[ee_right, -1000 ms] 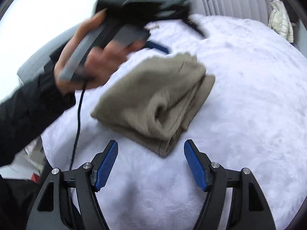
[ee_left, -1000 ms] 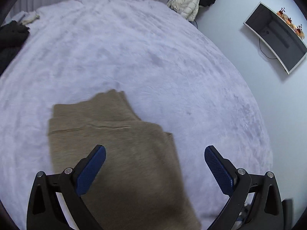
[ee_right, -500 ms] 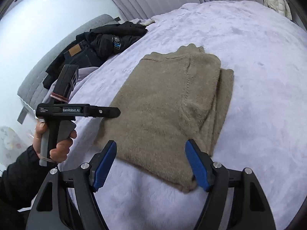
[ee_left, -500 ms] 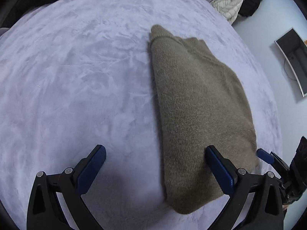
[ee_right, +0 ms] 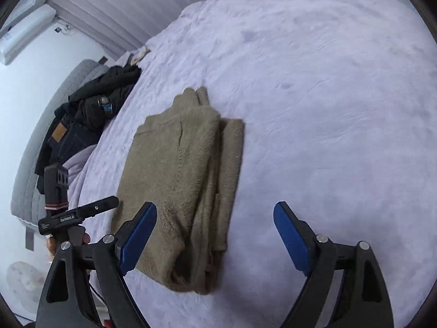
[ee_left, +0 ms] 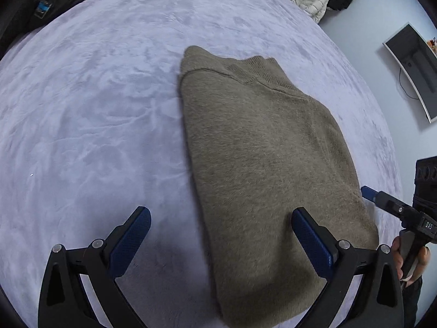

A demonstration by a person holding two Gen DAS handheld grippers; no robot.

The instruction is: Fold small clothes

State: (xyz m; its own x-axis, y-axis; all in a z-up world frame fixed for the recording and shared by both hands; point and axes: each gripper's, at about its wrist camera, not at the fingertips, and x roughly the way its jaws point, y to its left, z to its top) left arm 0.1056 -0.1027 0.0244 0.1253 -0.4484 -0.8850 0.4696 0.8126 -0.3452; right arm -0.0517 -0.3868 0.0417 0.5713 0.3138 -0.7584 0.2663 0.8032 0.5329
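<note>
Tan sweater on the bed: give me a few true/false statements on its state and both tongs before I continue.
1. The tan sweater lies folded on the lavender blanket. True.
2. The left tongs are shut on the sweater. False: they are open, holding nothing.
3. The right tongs are open. True.
4. The sweater lies on the dark clothes pile. False: the pile lies apart, at the bed's edge.
5. The sweater's layered edges show in the right wrist view. True.

Lavender plush bed (ee_left: 95, 114), pale walls (ee_right: 32, 63), wall-mounted screen (ee_left: 415, 68), grey headboard (ee_right: 30, 147), pleated curtains (ee_right: 131, 8).
</note>
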